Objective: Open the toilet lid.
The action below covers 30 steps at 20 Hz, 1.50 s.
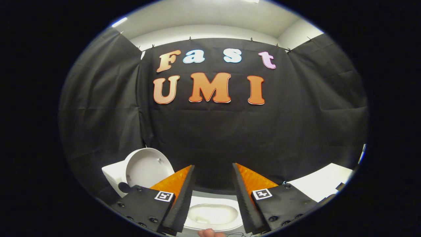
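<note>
A white toilet stands low ahead, partly behind my left finger (179, 194). Its lid (148, 168) stands raised, leaning back against the white tank (113, 174), and shows its pale underside. Below and between the fingers lies the open bowl with its seat ring (212, 214). My gripper (213, 165) is open, with a wide gap and nothing between the fingers. The fingertips sit above the bowl and to the right of the lid, touching neither. The left finger hides where the lid meets the bowl.
Black cloth walls close in the booth behind and on both sides. A flat white surface (329, 181) lies low beyond the right finger. Part of a person's hand (210, 233) shows under the gripper, near the bowl's front edge.
</note>
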Available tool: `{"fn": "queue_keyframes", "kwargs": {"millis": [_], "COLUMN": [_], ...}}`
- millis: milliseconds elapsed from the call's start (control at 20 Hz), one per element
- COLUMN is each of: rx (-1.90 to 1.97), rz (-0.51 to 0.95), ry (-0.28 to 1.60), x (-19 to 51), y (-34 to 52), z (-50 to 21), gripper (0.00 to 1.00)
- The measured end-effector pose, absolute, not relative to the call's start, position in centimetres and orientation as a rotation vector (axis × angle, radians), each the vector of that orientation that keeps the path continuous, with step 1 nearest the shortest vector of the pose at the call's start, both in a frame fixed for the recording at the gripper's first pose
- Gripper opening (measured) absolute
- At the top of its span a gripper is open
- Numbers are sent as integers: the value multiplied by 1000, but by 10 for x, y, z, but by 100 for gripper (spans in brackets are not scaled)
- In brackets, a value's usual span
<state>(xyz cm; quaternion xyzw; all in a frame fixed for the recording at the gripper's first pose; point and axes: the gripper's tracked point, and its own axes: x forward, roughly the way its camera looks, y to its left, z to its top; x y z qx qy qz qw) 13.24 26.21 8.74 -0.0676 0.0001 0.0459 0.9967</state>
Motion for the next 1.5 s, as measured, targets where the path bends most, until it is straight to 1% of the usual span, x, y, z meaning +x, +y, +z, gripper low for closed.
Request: {"fn": "queue_keyframes", "kwargs": {"millis": [150, 400, 900, 1050, 1300, 1500], "rx": [-121, -88, -11, -11, 36, -28], "rz": [90, -4, -108, -123, -111, -150], "ry": [11, 44, 77, 73, 5, 42], "x": [119, 110, 75, 63, 44, 46], "y": [227, 155, 47, 26, 5, -18], "z": [78, 67, 24, 15, 8, -11], "gripper": [73, 73, 73, 73, 73, 73]}}
